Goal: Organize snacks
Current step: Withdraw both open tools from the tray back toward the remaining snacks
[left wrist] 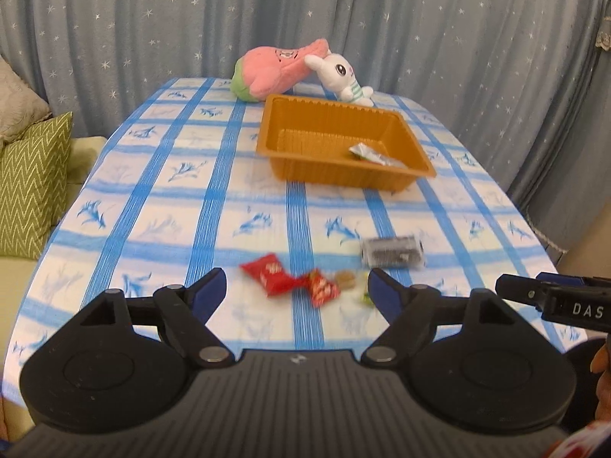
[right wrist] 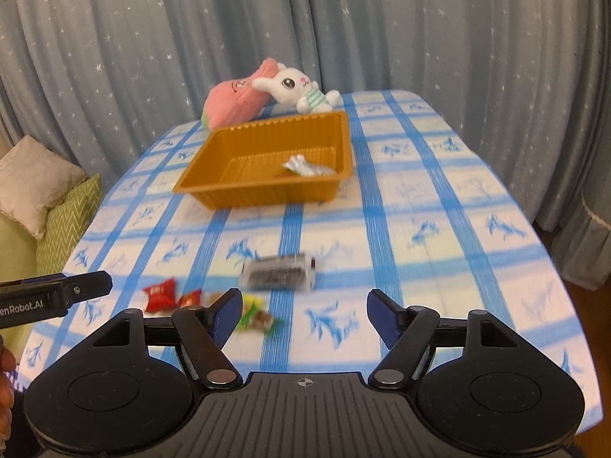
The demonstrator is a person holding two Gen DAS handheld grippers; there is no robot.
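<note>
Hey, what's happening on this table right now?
A person holds two grippers over a checked table, sorting snacks into an orange tray. One silver packet already lies in it. The left gripper and right gripper are open and empty. Red snack packets, small candies and a dark packet remain outside.

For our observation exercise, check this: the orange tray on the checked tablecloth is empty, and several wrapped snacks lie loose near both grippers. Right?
Not quite. The orange tray already holds one silver-wrapped snack, as both wrist views show. The loose snacks near both grippers are as stated.
</note>
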